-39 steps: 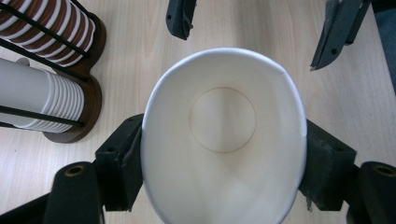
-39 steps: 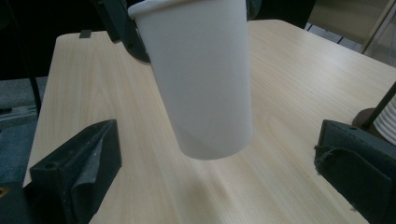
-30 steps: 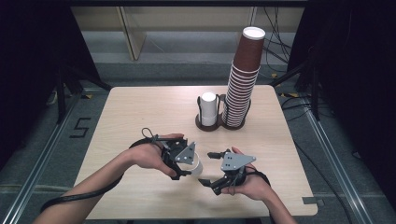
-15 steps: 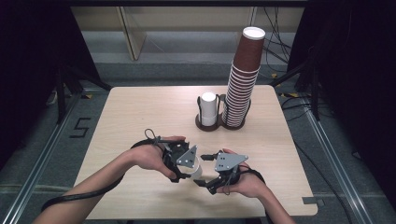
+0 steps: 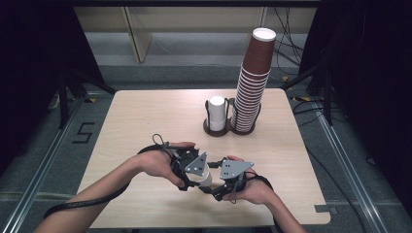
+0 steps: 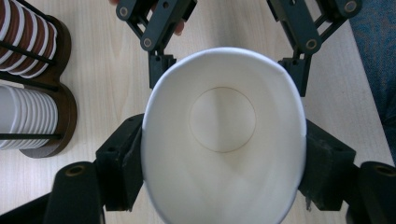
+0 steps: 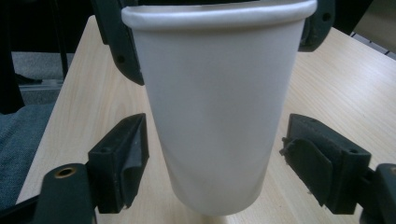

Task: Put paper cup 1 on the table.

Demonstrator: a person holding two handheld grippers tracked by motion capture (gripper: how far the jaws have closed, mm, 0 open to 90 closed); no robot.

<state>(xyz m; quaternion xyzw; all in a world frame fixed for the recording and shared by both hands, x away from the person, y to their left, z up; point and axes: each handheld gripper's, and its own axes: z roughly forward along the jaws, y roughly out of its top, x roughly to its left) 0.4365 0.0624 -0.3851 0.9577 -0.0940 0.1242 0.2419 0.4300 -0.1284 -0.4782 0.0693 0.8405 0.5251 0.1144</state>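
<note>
Pinching white paper cup (image 6: pixel 223 135) near rim in left gripper (image 6: pixel 223 154), low at table's 6 o'clock. Light, thin-walled, already ovalled. Right gripper (image 7: pixel 219 158) wide, straddling lower body untouched; best grasped gently there.

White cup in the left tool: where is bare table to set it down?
Bare wood lies left of the cup holder, along the table's far-left side, and right of the right tool. Crowded: the near centre, where both tools meet at the white cup.

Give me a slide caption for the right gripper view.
Open right gripper straddles a white paper cup held at its rim by the left gripper.
</note>
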